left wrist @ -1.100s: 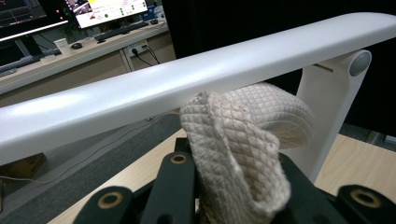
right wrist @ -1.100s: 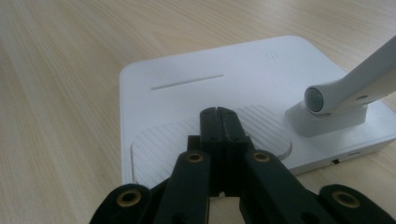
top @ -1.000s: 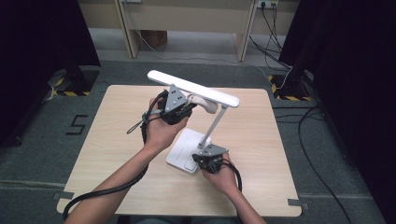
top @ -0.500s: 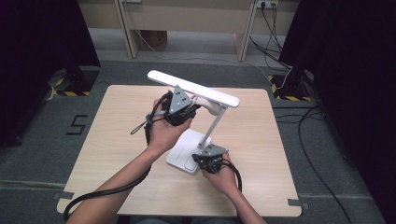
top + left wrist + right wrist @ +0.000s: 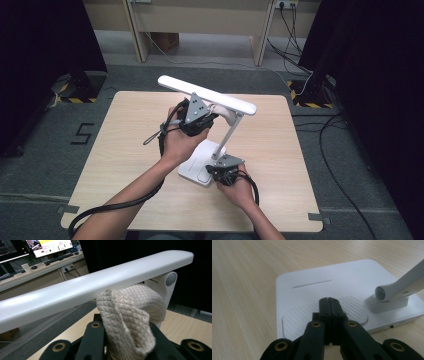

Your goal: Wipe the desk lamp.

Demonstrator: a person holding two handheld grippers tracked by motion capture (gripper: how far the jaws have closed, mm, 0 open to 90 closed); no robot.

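A white desk lamp stands on the wooden table (image 5: 125, 150), its square base (image 5: 197, 167) near the middle. Its long flat head (image 5: 207, 95) is held up by a slanted arm (image 5: 227, 137). My left gripper (image 5: 199, 117) is just under the head, shut on a folded beige waffle cloth (image 5: 130, 315) that touches the underside of the head (image 5: 100, 282). My right gripper (image 5: 221, 172) is shut with nothing between its jaws. Its tips (image 5: 328, 302) rest on the ribbed pad of the base (image 5: 312, 277), beside the arm's lower hinge (image 5: 384, 292).
Black cables trail from both grippers over the table's front edge. Dark curtains stand to the left and right. A floor mark "5" (image 5: 82, 134) lies left of the table, and wooden furniture legs (image 5: 262, 30) stand behind it.
My left gripper with the cloth has slid slightly to the right under the lamp head. My right gripper has stayed on the base.
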